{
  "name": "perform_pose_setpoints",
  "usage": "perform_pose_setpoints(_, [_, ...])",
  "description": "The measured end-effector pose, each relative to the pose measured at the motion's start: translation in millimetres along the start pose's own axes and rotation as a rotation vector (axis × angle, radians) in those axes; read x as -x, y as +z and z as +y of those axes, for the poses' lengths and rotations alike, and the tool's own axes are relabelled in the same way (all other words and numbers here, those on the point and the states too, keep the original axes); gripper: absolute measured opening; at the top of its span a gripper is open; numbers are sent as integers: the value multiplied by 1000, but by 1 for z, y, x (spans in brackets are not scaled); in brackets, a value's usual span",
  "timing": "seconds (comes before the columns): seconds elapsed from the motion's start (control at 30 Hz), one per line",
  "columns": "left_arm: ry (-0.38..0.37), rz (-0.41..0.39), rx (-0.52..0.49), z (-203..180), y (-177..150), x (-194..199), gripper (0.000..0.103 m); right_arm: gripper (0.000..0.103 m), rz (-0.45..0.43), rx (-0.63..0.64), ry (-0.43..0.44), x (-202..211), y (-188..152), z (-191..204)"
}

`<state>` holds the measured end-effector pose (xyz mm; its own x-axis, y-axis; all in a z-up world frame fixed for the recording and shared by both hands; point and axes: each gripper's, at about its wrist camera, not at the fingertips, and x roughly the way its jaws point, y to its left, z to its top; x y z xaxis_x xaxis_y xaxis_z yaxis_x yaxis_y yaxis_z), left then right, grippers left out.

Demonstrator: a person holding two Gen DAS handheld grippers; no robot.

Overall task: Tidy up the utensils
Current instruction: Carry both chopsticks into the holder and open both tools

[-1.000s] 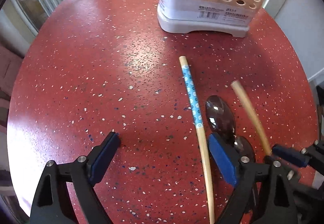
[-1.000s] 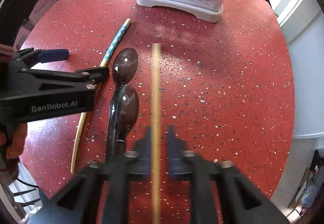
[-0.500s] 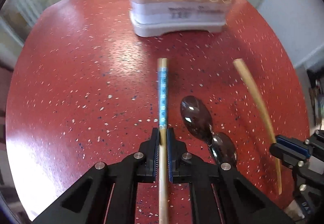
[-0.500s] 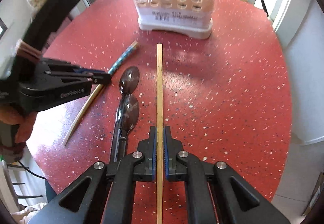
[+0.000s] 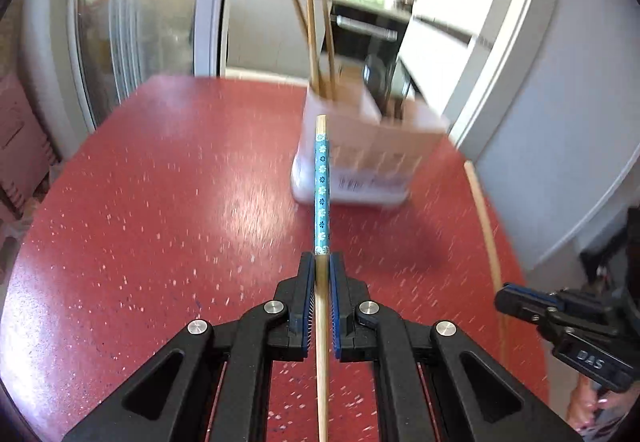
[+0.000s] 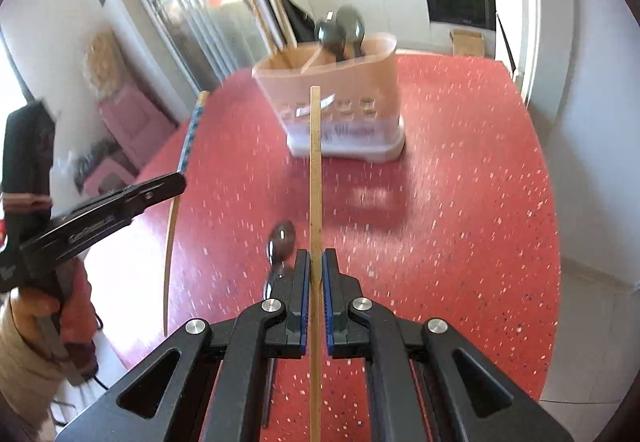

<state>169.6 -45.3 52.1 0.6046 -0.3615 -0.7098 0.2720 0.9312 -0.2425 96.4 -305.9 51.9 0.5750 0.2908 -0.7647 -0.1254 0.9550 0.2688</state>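
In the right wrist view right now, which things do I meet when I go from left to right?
left gripper → blue-patterned chopstick → spoons on the table → plain chopstick in the right gripper; behind it stands the utensil holder.

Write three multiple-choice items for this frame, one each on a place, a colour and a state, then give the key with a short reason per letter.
1. Where do the dark spoons still outside the holder lie?
A. on the red table
B. in the left gripper
C. on the floor

2. What colour is the patterned band on the chopstick in the left gripper?
A. green
B. blue
C. yellow

3. What is the state of the right gripper?
A. wide open, holding nothing
B. shut on a spoon
C. shut on the plain chopstick

Key: 1 A, the right wrist view shows them flat on the table just left of the right gripper. 2 B, the band is blue with small flowers. 3 C, the plain chopstick runs between its closed pads toward the utensil holder.
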Motion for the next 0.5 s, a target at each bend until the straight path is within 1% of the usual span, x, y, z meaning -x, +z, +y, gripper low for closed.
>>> perform_pose_setpoints(0.17, [-25, -85, 30, -2, 20, 18, 36, 7, -83, -16, 5, 18, 23, 4])
perform_pose_setpoints(0.2, [-32, -101, 35, 1, 31, 22, 36, 7, -101, -21, 9, 22, 29, 4])
perform_pose_setpoints(0.3, [-39, -149, 37, -4, 46, 30, 36, 7, -141, -23, 12, 25, 48, 2])
perform_pose_setpoints(0.4, [-32, -196, 23, -8, 67, 32, 36, 7, -170, -14, 11, 25, 66, 2])
perform_pose_setpoints(0.5, [-34, -225, 18, -10, 89, 25, 36, 7, -205, -12, 15, 24, 88, 1])
